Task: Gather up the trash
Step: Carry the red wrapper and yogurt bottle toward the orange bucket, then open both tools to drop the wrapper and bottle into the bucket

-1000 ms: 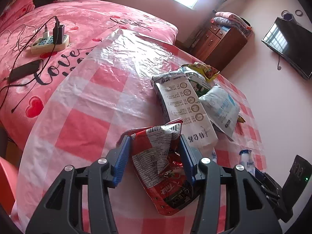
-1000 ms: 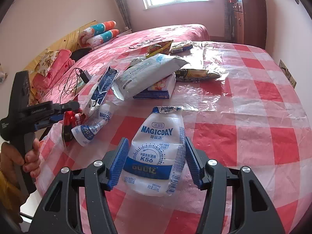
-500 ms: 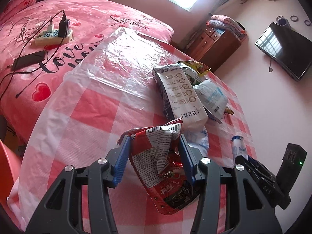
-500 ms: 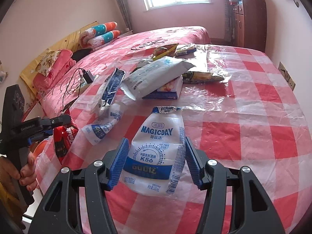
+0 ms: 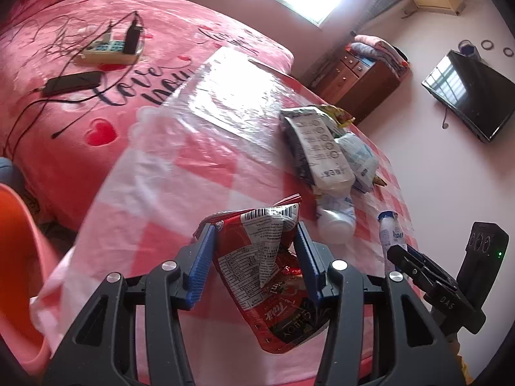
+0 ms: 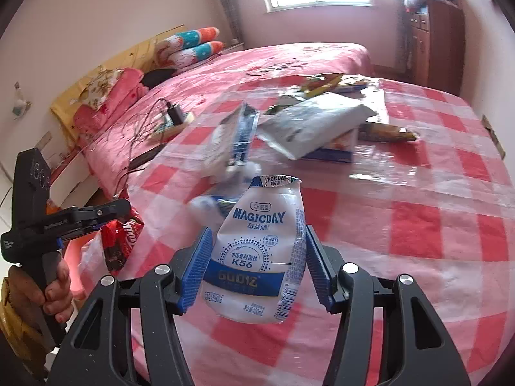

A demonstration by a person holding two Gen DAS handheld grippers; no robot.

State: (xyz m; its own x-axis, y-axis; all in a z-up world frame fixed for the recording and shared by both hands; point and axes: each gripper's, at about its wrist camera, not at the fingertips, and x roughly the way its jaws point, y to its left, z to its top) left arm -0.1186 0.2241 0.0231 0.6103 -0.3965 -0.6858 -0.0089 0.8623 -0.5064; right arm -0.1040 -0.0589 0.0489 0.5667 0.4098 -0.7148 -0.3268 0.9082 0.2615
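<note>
The left gripper (image 5: pixel 254 257) pinches a crumpled red snack bag (image 5: pixel 267 276) between its blue pads, and the bag hangs above the near edge of the bench (image 5: pixel 154 173), which has a red and white checked cover. The right gripper (image 6: pixel 257 267) squeezes a squashed white yogurt bottle (image 6: pixel 260 251) that says MAGICDAY, and holds it up over the bench too. More trash lies on the bench: a white wrapper (image 5: pixel 322 148) on a pile of other bags, and a small white bottle (image 5: pixel 336 217) on its side just beside that pile. A pink bed (image 5: pixel 96 74) with a power strip (image 5: pixel 109 51) on it stands behind the bench. A hand (image 6: pixel 48 286) grips the left gripper's handle. Something orange (image 5: pixel 16 257) sits low at the left.
</note>
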